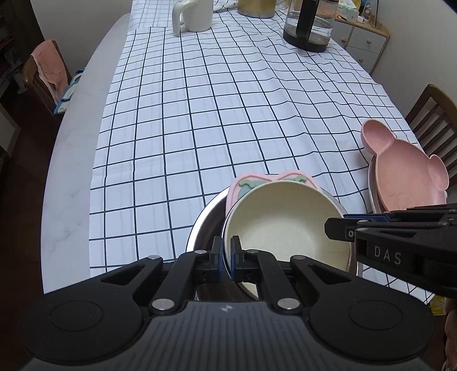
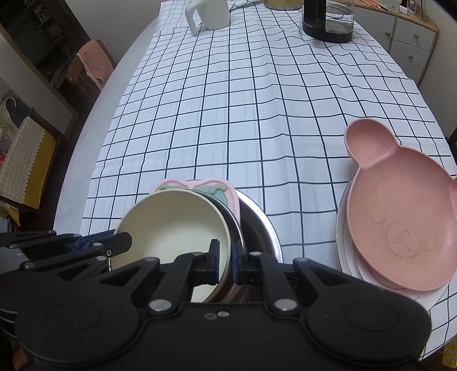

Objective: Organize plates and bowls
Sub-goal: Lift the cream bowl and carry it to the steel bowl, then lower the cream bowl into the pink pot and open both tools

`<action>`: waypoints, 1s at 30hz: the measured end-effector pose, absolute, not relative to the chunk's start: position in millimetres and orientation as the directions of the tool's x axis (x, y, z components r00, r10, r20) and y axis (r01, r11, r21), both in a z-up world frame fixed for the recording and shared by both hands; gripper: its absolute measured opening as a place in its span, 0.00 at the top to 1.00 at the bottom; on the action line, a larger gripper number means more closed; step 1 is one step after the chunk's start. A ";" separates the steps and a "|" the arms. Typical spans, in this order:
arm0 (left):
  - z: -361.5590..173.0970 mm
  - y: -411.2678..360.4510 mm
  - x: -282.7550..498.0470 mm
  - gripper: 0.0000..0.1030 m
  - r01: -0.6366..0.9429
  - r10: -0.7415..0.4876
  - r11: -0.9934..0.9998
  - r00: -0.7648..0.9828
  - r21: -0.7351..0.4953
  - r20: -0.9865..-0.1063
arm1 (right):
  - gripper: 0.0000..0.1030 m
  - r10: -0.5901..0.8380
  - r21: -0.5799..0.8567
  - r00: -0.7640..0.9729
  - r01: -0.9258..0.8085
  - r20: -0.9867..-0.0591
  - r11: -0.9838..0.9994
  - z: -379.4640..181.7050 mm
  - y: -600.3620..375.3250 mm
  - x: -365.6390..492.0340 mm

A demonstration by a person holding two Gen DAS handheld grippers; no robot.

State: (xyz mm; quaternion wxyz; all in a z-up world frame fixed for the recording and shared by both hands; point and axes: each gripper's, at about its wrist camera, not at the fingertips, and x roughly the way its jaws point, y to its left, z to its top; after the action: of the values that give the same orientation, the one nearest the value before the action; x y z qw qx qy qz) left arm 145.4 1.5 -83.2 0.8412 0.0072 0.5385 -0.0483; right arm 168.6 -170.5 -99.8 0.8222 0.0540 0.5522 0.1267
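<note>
1. Cream bowl (image 1: 285, 222): one, tilted, nested in the steel basin and caught between both pairs of jaws, by opposite sides of its rim.
2. Checked tablecloth (image 1: 200, 114): one, spread ahead of both jaws and under all the dishes.
3. Steel basin (image 1: 200, 228): one, directly beneath the jaws, around the cream bowl.
4. White plate (image 2: 351, 265): one, well to the right of the right jaws, under the pink bear-shaped dish (image 2: 400, 217).
5. Bear-shaped dish: one, resting on that plate, ears pointing away from the jaws.
6. Pink heart-shaped plate (image 1: 242, 182): one, propped in the basin just beyond the cream bowl's far rim, opposite the jaws.
7. White jug (image 1: 194, 14) and glass carafe (image 1: 311, 25): one each, far ahead of the jaws at the table's far end.
8. Left gripper (image 1: 226, 242): nearly closed, pads pinching the cream bowl's near rim.
9. Right gripper (image 2: 225, 248): narrowly parted, straddling the bowl's rim; cannot tell whether the pads press on it.
</note>
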 end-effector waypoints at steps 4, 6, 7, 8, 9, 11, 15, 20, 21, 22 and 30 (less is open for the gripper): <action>-81.9 3.3 142.3 0.96 0.084 -0.089 0.995 0.420 -0.059 -0.903 | 0.82 0.282 0.242 0.368 -0.153 -0.886 0.958 -94.3 -172.7 167.7; -79.8 4.5 140.4 0.96 0.084 -0.099 0.994 0.423 -0.070 -0.901 | 0.80 0.284 0.242 0.374 -0.157 -0.883 0.957 -91.8 -173.8 166.5; -78.2 4.7 139.0 0.96 0.086 -0.104 0.993 0.428 -0.074 -0.898 | 0.80 0.288 0.244 0.376 -0.161 -0.881 0.956 -90.4 -174.5 165.6; -76.5 5.3 137.9 0.96 0.088 -0.106 0.993 0.434 -0.075 -0.895 | 0.78 0.289 0.245 0.378 -0.163 -0.879 0.956 -89.3 -175.3 164.5; -74.6 5.8 136.7 0.96 0.087 -0.107 0.993 0.440 -0.076 -0.892 | 0.76 0.289 0.243 0.381 -0.165 -0.878 0.956 -88.3 -176.1 163.4; -70.0 7.7 133.7 0.95 0.089 -0.120 0.992 0.450 -0.089 -0.885 | 0.73 0.292 0.242 0.390 -0.173 -0.873 0.955 -85.0 -177.6 159.9; -60.2 8.9 126.0 0.91 0.100 -0.141 0.989 0.475 -0.106 -0.869 | 0.68 0.300 0.237 0.410 -0.198 -0.861 0.951 -76.5 -180.5 150.8; -47.3 12.1 115.2 0.80 0.103 -0.147 0.989 0.519 -0.109 -0.842 | 0.66 0.335 0.260 0.418 -0.225 -0.845 0.939 -66.2 -185.4 140.8; -44.5 13.1 112.5 0.74 0.101 -0.152 0.988 0.529 -0.116 -0.835 | 0.65 0.339 0.260 0.424 -0.235 -0.840 0.937 -63.7 -185.8 137.7; -41.9 14.4 109.9 0.70 0.098 -0.154 0.988 0.537 -0.119 -0.829 | 0.64 0.341 0.258 0.429 -0.242 -0.836 0.935 -61.0 -186.4 134.9; -24.0 26.3 89.7 0.43 0.084 -0.154 0.988 0.605 -0.130 -0.781 | 0.46 0.382 0.270 0.474 -0.288 -0.793 0.919 -38.7 -198.5 112.3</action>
State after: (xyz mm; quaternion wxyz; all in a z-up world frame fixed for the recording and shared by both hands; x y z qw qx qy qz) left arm 89.7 26.3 -24.0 0.8951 -0.0398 0.4391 -0.0667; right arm 112.3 -198.5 -38.7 0.8571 0.0496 0.4741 0.1954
